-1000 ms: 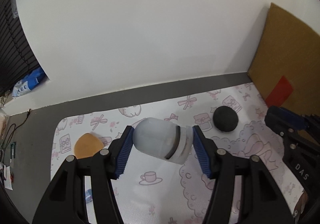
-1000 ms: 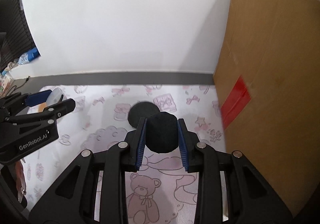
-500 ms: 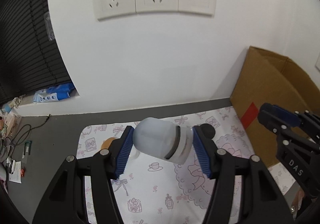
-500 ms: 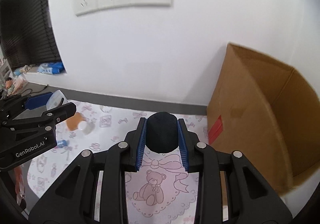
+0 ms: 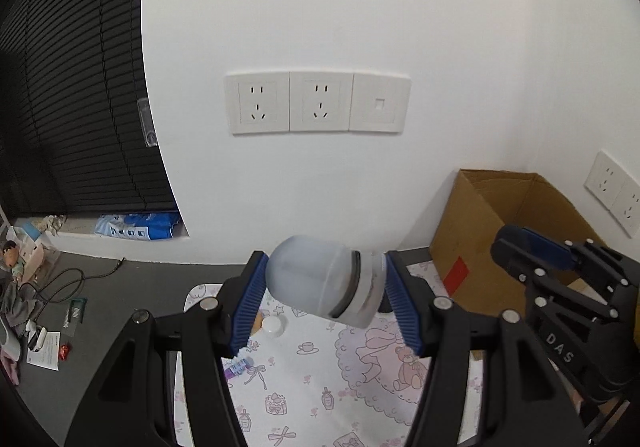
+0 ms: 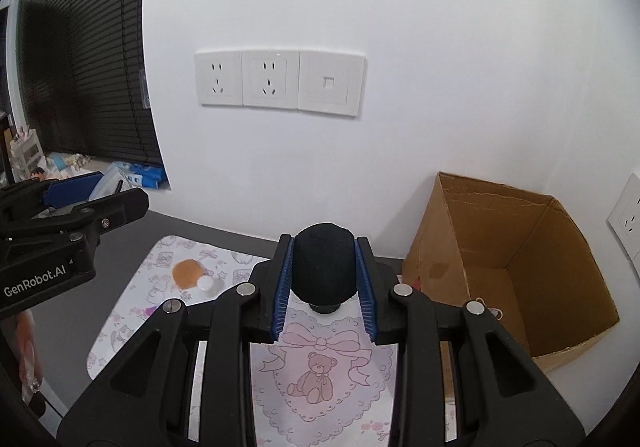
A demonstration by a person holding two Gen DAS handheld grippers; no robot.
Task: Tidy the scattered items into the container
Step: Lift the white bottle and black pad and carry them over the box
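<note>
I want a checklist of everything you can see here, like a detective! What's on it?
Surface: patterned mat on a grey floor.
Job's things: frosted jar, black sponge, orange pad, white cap, small tube, open cardboard box.
Clutter: papers and oddments on the floor.
Grippers: left gripper grips the jar; right gripper grips the sponge.
Cables: black cord.
Surroundings: wall sockets, dark blinds.

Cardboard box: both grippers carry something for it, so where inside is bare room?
The cardboard box floor looks nearly bare between its walls, except one small item at the near-left corner. The mat is crowded near the orange sponge and white cap.
</note>
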